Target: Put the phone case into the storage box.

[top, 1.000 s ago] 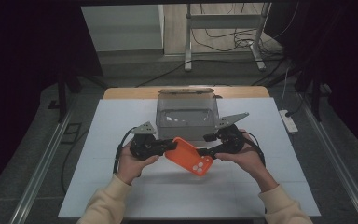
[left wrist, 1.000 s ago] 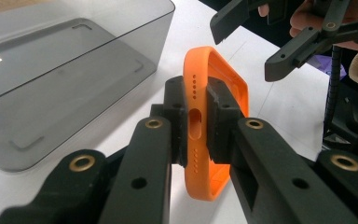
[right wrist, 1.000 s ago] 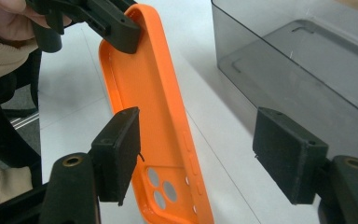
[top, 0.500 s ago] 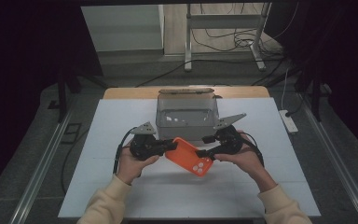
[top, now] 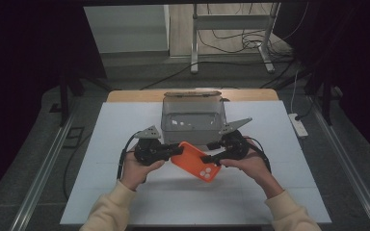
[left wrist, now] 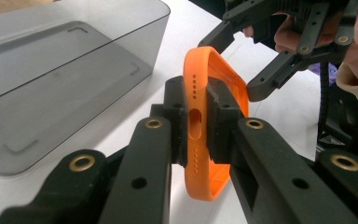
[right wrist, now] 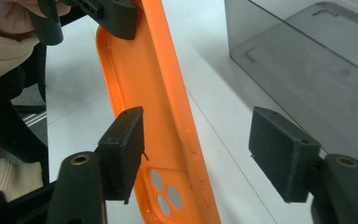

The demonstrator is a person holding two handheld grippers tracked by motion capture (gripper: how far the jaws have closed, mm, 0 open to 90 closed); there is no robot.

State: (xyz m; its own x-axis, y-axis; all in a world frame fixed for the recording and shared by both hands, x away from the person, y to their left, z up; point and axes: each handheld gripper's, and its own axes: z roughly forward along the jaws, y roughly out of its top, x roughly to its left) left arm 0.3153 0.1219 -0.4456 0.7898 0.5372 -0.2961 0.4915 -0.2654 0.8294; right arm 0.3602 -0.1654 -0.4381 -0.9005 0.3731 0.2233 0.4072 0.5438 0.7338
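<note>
The orange phone case (top: 196, 161) hung above the white table (top: 101, 144), at about 6 o'clock from the smoky clear plastic box (top: 192, 118), and was bridged between the two hand-held tools. The left gripper (left wrist: 198, 123) pinched the case's bottom end, the edge with the charging slot and speaker holes, with one pad pressed against each face. That grip probably served to keep the case tilted off the surface, so the other tool could get at its long side.

The right gripper (right wrist: 196, 151) had its jaws spread and had just been closing them a little. The case's long edge with the button bumps lay between the pads, and the left pad sat close against the case's hollow inner face. The other pad stood well apart from the case, so no squeeze was made yet. The camera cutouts lay at that end, near 5 o'clock in the high view.

The left hand (top: 137, 171) wrapped its gripper from below at 9 o'clock of the case, with the forearm coming up from 7 o'clock. The right hand (top: 250, 166) mirrored it at 3 o'clock. Both tools pointed inward at each other, roughly level. This looked like a handover or a two-ended hold before the case went into the box.
</note>
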